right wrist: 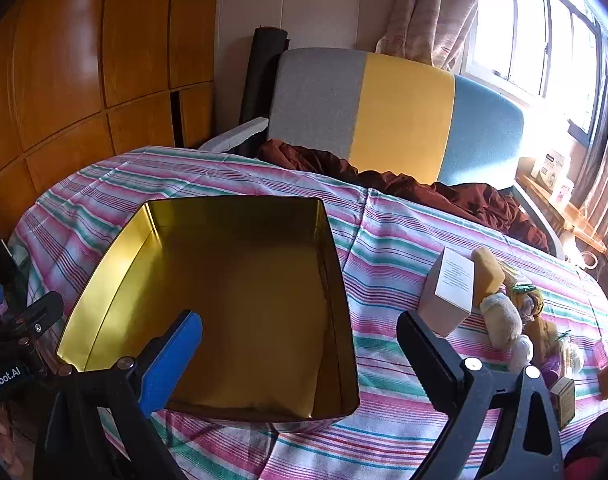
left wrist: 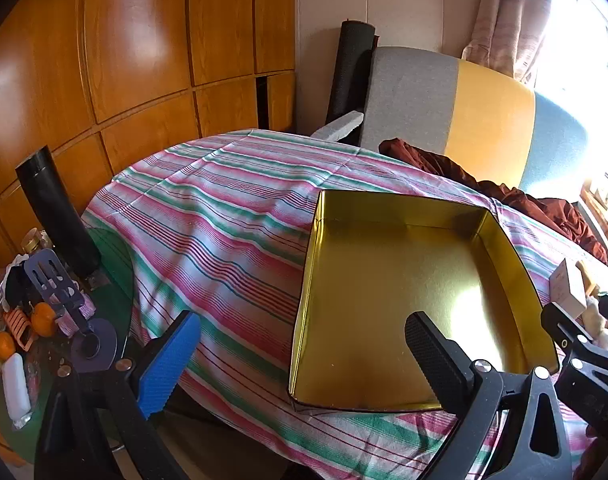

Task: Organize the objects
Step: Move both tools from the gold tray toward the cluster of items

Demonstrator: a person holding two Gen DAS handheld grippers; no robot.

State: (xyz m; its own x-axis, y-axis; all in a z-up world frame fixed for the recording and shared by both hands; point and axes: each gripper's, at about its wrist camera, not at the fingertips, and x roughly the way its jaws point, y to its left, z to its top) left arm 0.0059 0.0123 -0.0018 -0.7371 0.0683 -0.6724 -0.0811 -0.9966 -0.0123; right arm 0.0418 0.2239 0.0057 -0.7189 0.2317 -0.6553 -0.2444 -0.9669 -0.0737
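An empty gold tin box (left wrist: 383,280) lies open on the striped tablecloth (left wrist: 224,220). My left gripper (left wrist: 304,360) hovers open over the tin's near left corner, its blue finger over the cloth and its black finger over the tin. My right gripper (right wrist: 300,360) is open above the near right part of the same tin (right wrist: 244,280), nothing between its fingers. To its right on the cloth lie a white carton (right wrist: 449,288), a yellow block (right wrist: 487,272), a cream plush toy (right wrist: 503,320) and several small items (right wrist: 563,360).
A low side table (left wrist: 116,264) at the left holds a black cylinder (left wrist: 56,216), oranges (left wrist: 44,318), a spatula (left wrist: 56,284) and clutter. A grey, yellow and blue chair back (right wrist: 383,116) and brown cloth (right wrist: 423,188) lie behind the table. Wooden cabinets (left wrist: 124,60) stand at the left.
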